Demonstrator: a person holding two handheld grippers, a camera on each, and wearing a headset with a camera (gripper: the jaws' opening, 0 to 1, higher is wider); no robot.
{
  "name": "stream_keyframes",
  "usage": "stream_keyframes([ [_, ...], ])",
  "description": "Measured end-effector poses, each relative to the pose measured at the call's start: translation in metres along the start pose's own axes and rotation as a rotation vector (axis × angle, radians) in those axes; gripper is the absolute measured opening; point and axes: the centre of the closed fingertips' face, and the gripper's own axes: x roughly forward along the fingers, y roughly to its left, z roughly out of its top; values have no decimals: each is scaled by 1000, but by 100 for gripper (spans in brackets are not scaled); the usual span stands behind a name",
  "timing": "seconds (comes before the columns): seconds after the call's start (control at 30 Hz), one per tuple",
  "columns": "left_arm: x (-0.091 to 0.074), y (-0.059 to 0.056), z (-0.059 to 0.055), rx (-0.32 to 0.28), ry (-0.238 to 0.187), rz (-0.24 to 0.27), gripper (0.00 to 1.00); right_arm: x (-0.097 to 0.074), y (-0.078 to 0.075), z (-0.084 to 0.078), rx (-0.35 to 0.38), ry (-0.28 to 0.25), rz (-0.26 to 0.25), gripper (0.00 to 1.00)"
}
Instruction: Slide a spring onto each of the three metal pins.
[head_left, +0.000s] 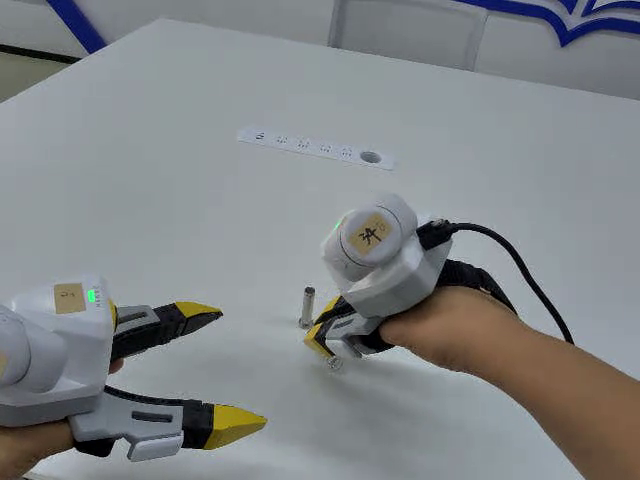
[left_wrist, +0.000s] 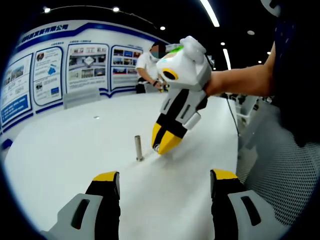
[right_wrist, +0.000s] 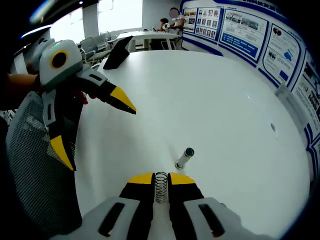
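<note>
Left gripper: white-bodied two-jaw tool with black fingers and yellow tips, lowest in the head view; jaws spread wide with nothing between them, held above the tabletop and well apart from the pin.
Right gripper: matching white, black and yellow tool; jaws closed onto the spring, tips angled down toward the tabletop, just beside the pin.
Spring: small coiled steel-wire spring, pinched across its coils between the yellow tips, with its axis running along the jaws.
Pin: short upright grey metal cylinder with a flared foot, standing bare on the plain white table; in the right gripper view it lies just ahead of the spring and slightly to its right. Only one pin can be made out with certainty.
Step in hand: judged to be the approach for the first fitting; the spring is carried near the pin, but it is not over the pin or touching it.
Progress: early, since the pin that can be seen carries no spring.
Next move: calls for lifting the spring above the pin top, turning its open end downward in line with the pin, then lowering it and releasing.
Risk: the bore is narrow, so a small tilt could catch a coil on the pin's rim or tip the pin over.
Background: white socket strip set flush in the table, far from the work.
</note>
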Motion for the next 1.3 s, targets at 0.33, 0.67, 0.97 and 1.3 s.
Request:
stream_keyframes([
  [0.33,0,-1,2,4,1,-4,75,-27,-5,8,50,-110,-31,11],
  [0.67,0,-1,5,10,-2,-7,75,-53,-14,39,63,-260,-70,11],
  [0.97,0,-1,5,12,-4,-5,75,-60,-23,53,82,-331,-93,11],
  [1.3,-2,0,4,9,-4,0,75,-59,-32,67,114,-384,-99,11],
])
